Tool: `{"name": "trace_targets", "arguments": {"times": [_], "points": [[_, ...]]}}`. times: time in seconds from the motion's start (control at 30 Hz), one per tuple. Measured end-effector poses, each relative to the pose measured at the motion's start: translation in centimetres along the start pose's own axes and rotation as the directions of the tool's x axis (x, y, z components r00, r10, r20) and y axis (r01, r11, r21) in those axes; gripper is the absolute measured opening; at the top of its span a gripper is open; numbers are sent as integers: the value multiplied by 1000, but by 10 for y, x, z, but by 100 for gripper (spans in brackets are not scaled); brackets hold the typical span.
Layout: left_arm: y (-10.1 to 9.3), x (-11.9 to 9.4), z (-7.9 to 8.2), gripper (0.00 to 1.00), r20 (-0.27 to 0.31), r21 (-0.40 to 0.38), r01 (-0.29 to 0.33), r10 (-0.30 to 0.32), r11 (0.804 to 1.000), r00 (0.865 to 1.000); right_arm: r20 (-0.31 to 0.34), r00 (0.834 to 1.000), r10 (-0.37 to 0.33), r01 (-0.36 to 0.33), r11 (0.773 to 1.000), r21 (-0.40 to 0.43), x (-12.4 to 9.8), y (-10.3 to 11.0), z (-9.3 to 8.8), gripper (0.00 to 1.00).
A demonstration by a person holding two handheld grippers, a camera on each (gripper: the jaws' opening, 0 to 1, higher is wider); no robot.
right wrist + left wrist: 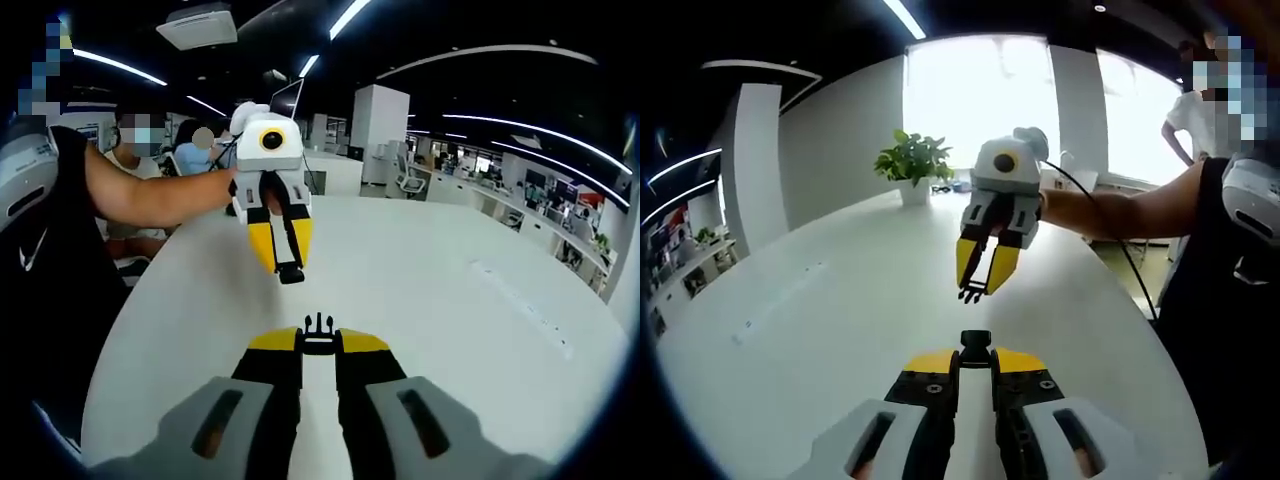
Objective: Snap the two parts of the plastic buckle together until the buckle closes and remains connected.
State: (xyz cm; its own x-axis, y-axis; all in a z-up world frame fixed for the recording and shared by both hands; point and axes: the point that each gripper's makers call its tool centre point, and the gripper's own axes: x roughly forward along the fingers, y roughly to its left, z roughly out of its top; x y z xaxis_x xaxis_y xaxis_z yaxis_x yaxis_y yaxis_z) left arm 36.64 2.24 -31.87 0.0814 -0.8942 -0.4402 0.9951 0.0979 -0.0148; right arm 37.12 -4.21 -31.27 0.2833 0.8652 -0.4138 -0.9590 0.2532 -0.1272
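Black pronged plastic buckle half and black socket half are pinched in yellow-tipped right gripper and left gripper, held apart above the white table; alignment is judged next.

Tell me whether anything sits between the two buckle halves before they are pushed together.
Nothing visible does. The left gripper holds the socket half, the right gripper the pronged half. They face each other in open air above the white table, not yet touching.
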Motion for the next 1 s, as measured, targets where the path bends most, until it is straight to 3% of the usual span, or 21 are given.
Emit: {"name": "trace_targets", "arguments": {"times": [1.0], "points": [[-8,0,-8,11,-2,-6,11,-11,1000,1000,-3,1000,12,-12,1000,0,2,12,-3,11]]}}
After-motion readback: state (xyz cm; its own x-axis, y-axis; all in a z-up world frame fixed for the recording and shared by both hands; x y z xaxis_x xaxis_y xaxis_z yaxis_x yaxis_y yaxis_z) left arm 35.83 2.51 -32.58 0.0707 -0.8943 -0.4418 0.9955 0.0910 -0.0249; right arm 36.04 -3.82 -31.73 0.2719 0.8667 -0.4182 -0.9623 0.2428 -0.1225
